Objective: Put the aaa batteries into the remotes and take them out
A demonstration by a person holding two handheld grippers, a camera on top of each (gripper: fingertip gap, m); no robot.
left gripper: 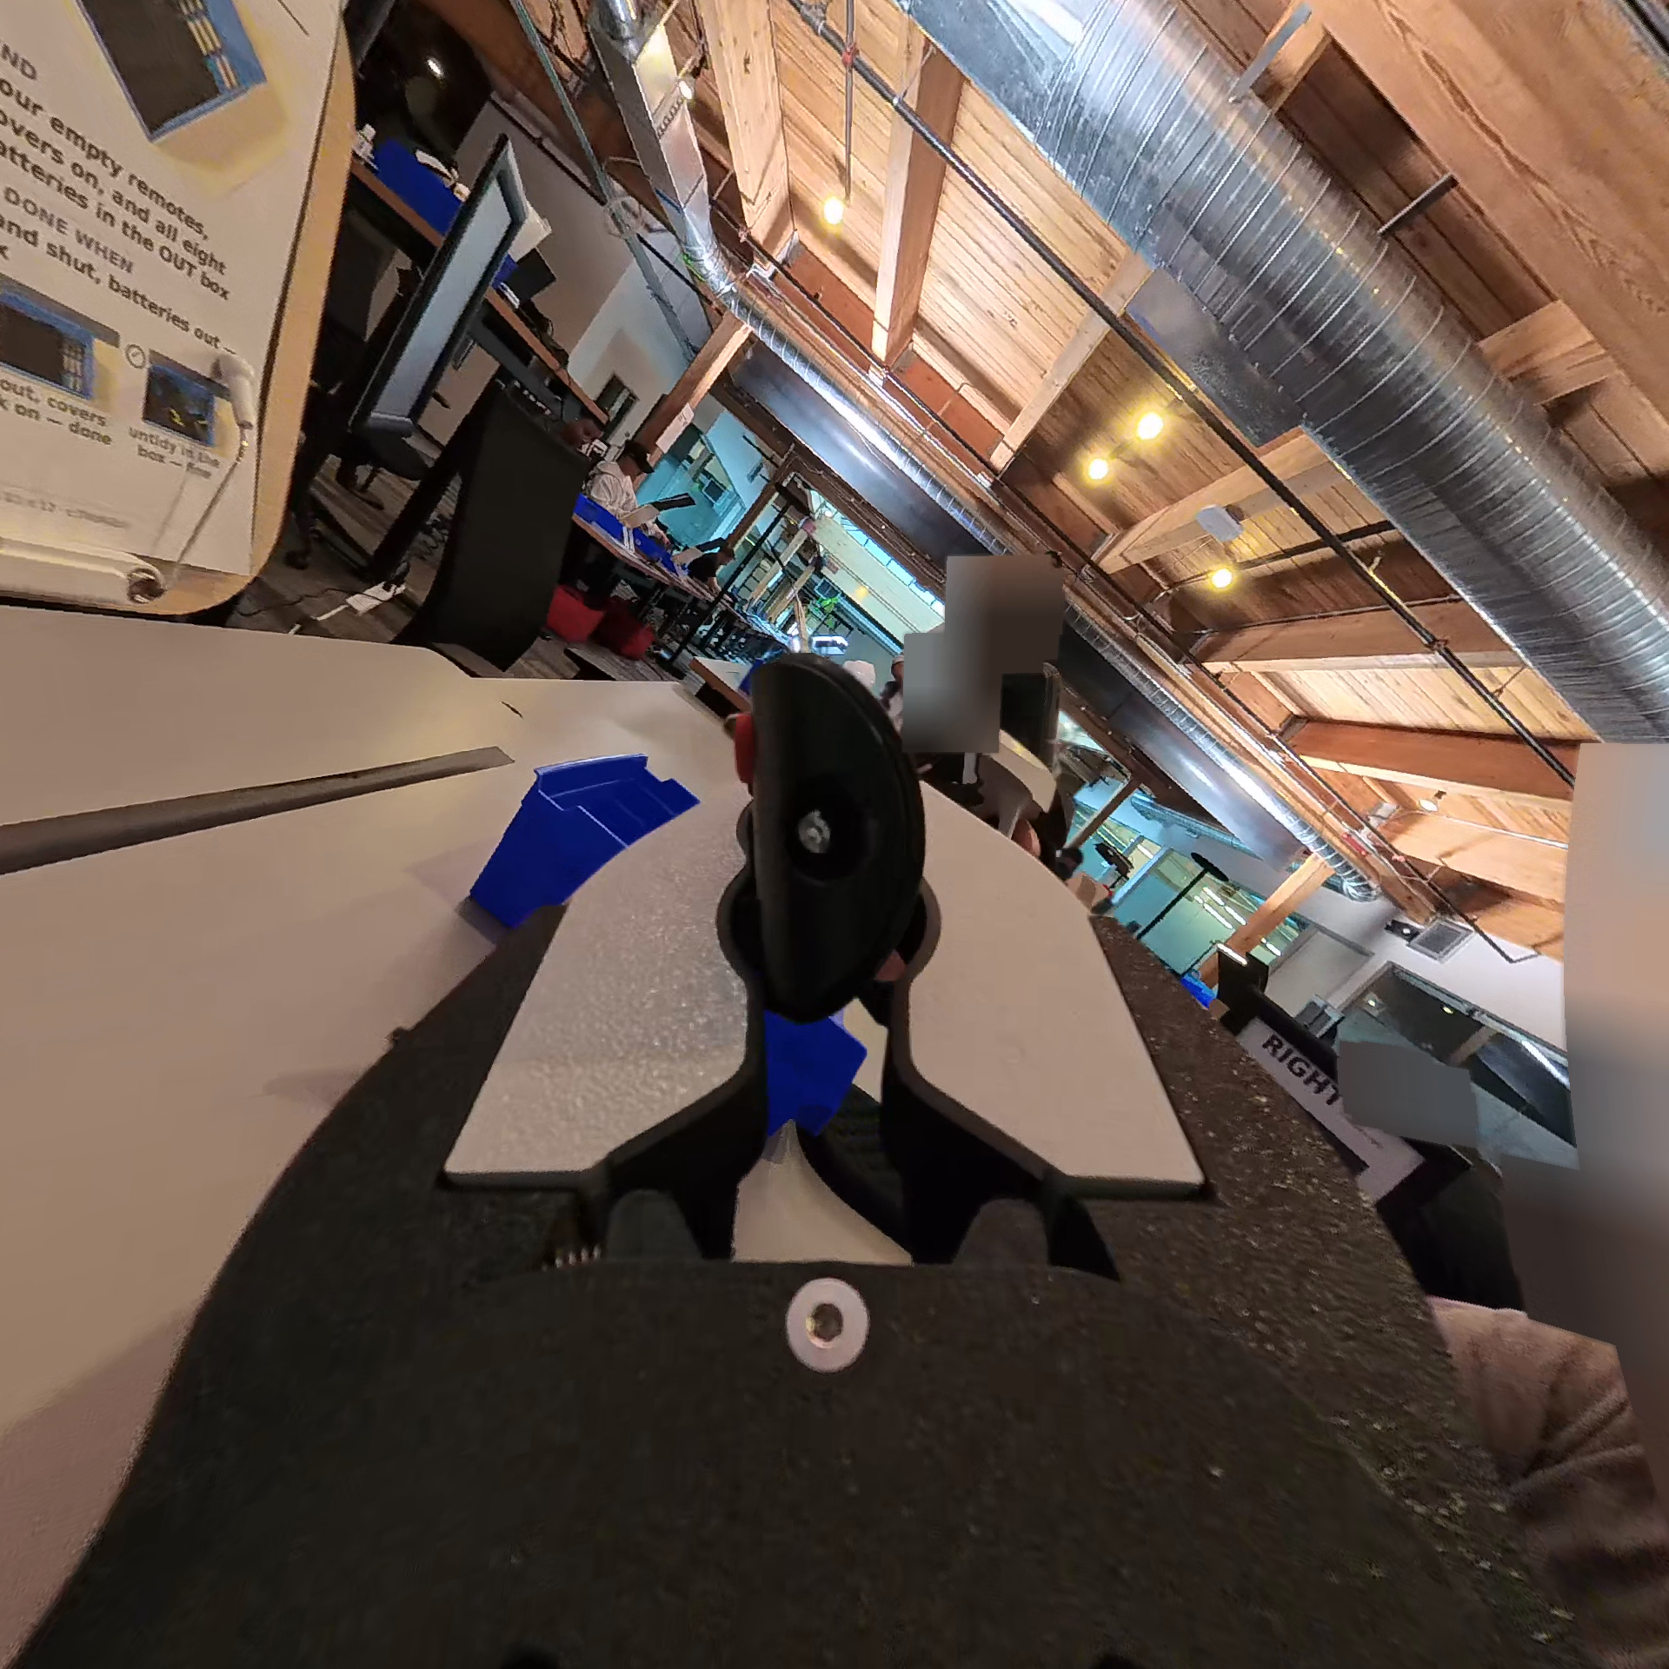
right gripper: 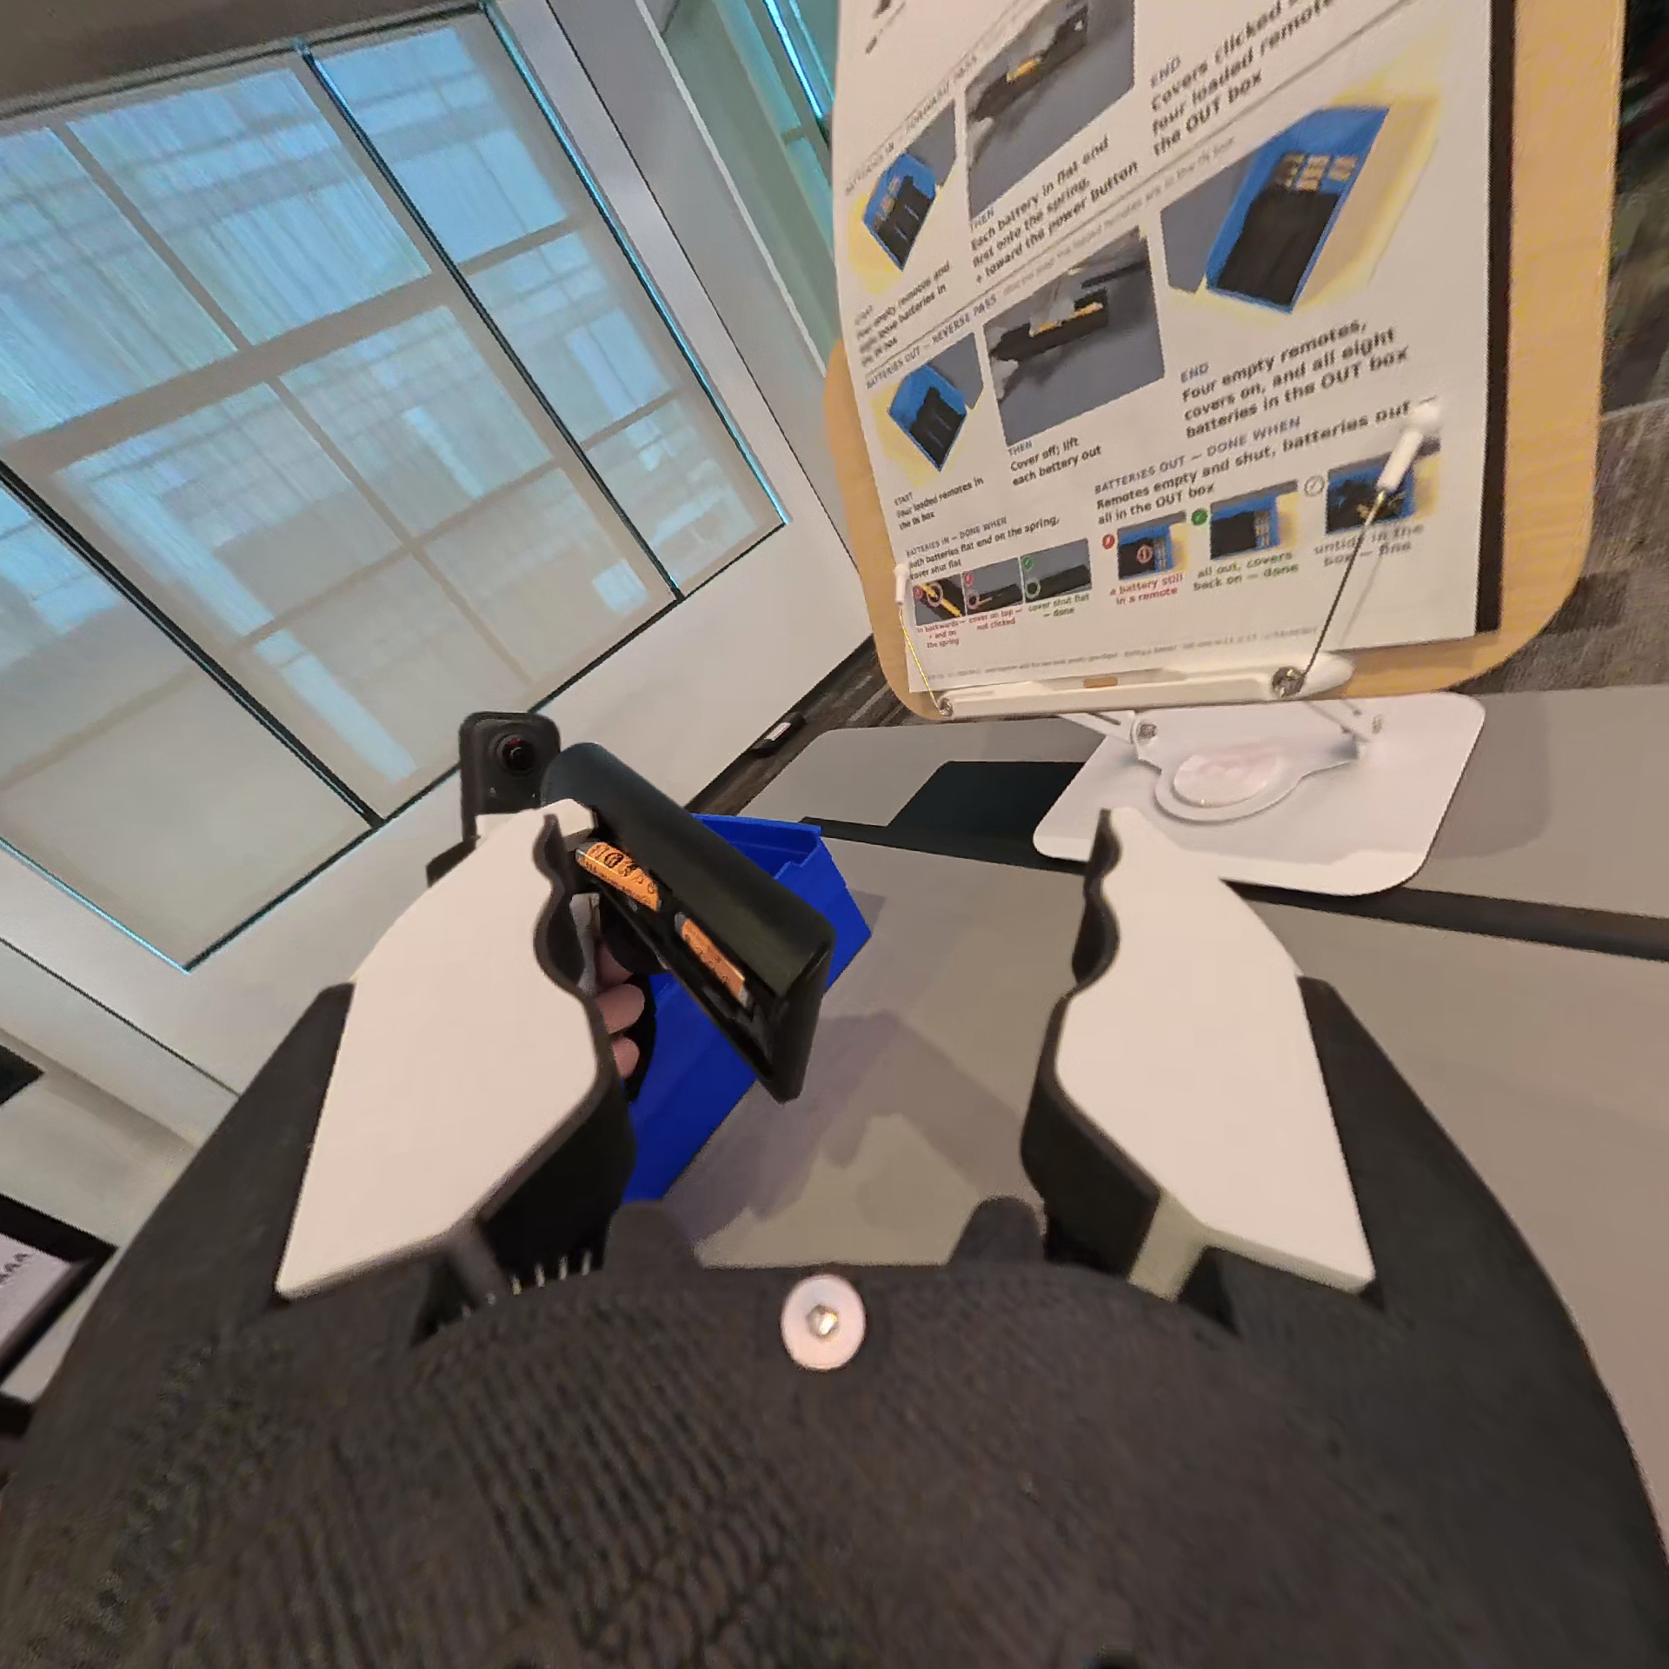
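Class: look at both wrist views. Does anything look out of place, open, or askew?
Yes. The black remote, clamped in the left gripper and tilted in mid-air above the blue bin, has its battery bay uncovered, with batteries showing. The right gripper is open and empty.

Remote (left gripper: pixel 835 840) seen end-on in left view, hides most of the far blue bin (left gripper: pixel 813 1070). In right view, bin (right gripper: pixel 777 948) partly behind remote (right gripper: pixel 695 912) and left hand-held gripper; poster (right gripper: pixel 1165 316) cut off at top, small pictures blurred.
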